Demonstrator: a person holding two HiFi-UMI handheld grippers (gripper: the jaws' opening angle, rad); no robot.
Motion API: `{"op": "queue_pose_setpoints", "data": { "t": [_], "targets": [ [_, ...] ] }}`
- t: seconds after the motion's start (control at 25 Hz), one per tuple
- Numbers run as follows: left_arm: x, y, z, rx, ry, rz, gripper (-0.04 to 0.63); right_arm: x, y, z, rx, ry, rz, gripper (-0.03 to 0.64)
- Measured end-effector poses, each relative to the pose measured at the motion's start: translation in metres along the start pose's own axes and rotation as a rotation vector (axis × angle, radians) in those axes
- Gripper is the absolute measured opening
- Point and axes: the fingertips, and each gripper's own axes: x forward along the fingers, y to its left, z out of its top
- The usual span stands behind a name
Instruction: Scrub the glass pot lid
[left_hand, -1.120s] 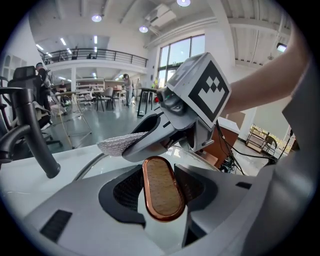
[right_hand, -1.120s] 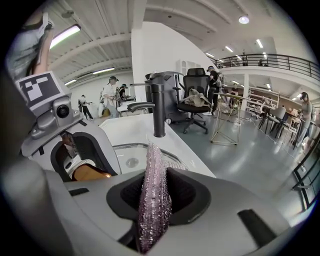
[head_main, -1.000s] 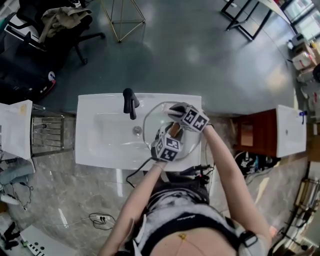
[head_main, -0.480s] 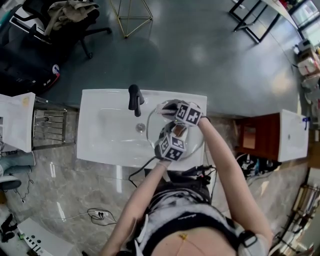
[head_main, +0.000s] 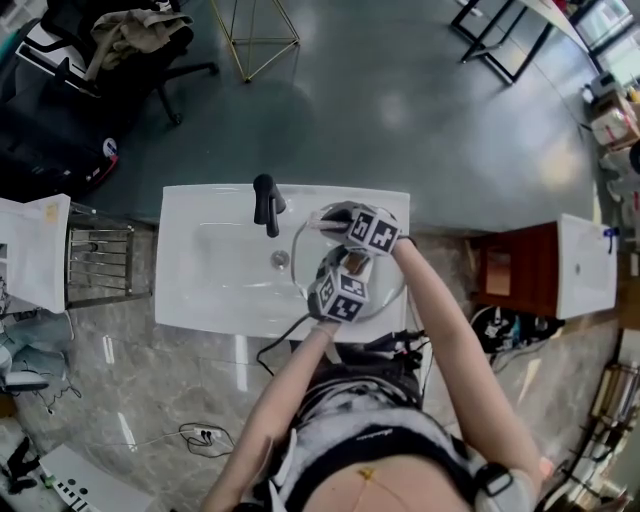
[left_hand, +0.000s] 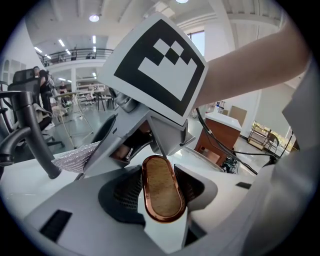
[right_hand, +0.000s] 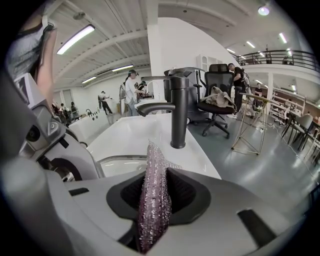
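Leftward across the lid (head_main: 388, 288) the right gripper (head_main: 338, 216) was swept, clenched on a scourer (right_hand: 153, 200); the lid was held over the sink (head_main: 200, 285), its knob (left_hand: 159, 197) clasped by the left gripper (left_hand: 162, 172). Scrubbing seemed under way.

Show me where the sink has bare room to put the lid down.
Free: the basin left of the faucet and drain, out to the sink's left rim. Crowded: the right end, with the glass lid, left gripper and right gripper with its scrub cloth.
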Motion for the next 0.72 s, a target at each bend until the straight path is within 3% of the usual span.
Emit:
{"op": "queue_pose_setpoints", "data": {
  "t": [0.72],
  "targets": [
    [-0.001, 0.002, 0.000, -0.004, 0.007, -0.015, 0.204, -0.058, -0.022, -0.055, 0.203, -0.071, -0.242, 0.095]
  ]
}}
